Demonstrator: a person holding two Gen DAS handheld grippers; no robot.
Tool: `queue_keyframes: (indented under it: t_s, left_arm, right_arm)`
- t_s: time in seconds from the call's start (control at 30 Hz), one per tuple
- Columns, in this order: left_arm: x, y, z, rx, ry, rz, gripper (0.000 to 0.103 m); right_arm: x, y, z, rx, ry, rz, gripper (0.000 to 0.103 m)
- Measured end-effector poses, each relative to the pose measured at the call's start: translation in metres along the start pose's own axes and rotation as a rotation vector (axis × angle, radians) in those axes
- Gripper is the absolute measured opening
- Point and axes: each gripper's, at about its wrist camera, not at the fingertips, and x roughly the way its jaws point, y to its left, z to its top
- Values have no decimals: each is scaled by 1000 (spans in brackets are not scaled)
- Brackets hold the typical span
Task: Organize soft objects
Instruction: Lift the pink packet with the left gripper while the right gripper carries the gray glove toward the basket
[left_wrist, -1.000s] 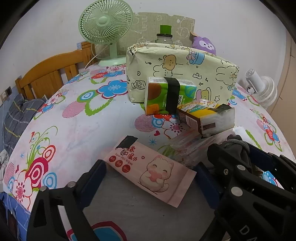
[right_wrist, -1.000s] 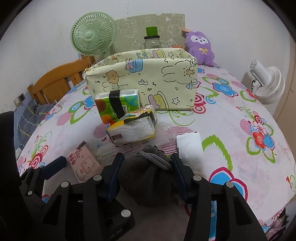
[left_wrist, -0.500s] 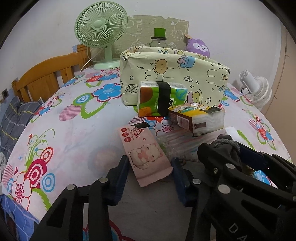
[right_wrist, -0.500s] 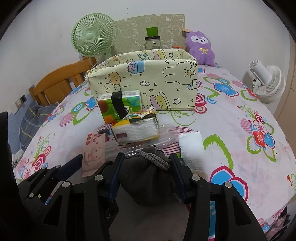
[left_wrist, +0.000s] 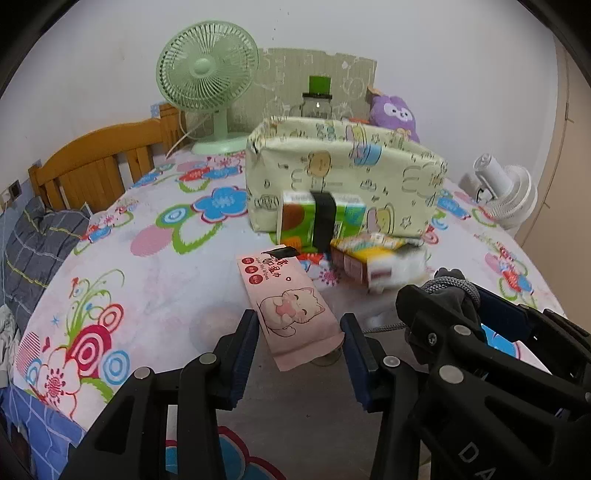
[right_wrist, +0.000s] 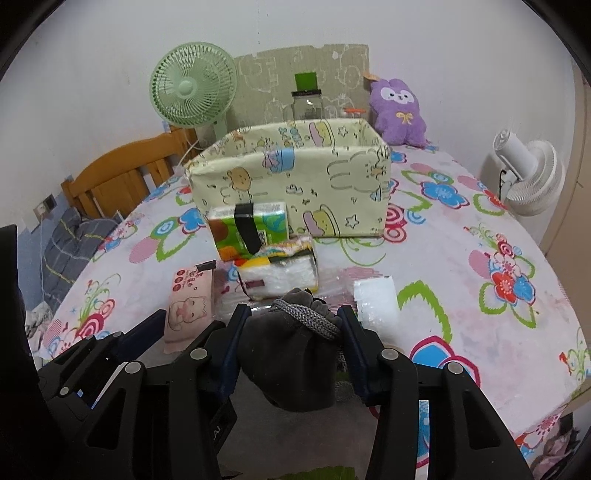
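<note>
The pick-up stage is judged to be in hand, with two soft items taken at once. In the left wrist view, the left claw has just been closing and is now seen pinching the near end of the pink wet-wipes pack at lower centre, the pack angled up off the desk. In the right wrist view, the right claw is pressed against both sides of a dark grey drawstring pouch at lower centre. Both items are presumably meant for the cartoon-printed fabric storage box at the middle of the frame, so a lift clear of the clutter and a carry over its open rim are called for next. In front of the box stand a green tissue pack and a yellow-and-white tissue pack, with a white packet to their right. The desk is covered by a flowered cloth. At upper left a green fan and a wooden headboard are seen, then a jar with a green lid, a purple plush toy, and a white fan at the right edge, before a pale wall.
</note>
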Motion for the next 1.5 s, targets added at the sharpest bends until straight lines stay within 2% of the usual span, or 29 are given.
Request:
queue_keyframes:
  t_s: [1.13,1.5]
  left_arm:
    - [-70,-10,75,2,-189,-6,46]
    - [-71,-15,92,7,-202,-1,46]
  right_arm:
    - [-79,7,70,-11,-197,-4,51]
    - [-81,2,89,-7,-213,-3,51]
